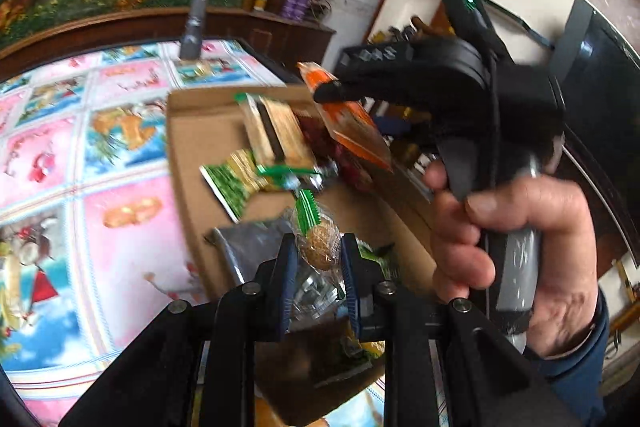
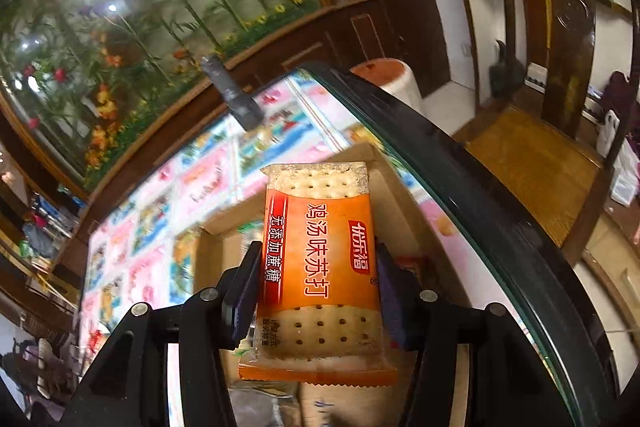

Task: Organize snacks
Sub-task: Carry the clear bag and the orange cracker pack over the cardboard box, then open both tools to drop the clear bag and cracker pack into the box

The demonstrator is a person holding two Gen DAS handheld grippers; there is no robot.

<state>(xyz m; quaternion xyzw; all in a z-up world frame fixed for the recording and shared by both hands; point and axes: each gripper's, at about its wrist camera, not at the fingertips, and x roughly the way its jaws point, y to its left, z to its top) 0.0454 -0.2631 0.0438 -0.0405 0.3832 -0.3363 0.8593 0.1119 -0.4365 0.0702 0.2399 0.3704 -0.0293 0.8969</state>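
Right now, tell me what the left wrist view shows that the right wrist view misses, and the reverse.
Only the left wrist view shows the left gripper closed on a clear-wrapped round brown snack, the green packets in the box, and the hand holding the right gripper. Only the right wrist view shows the wooden chair and the packet's printed label. Both show the orange cracker packet, the brown cardboard box and the pink patterned tablecloth.
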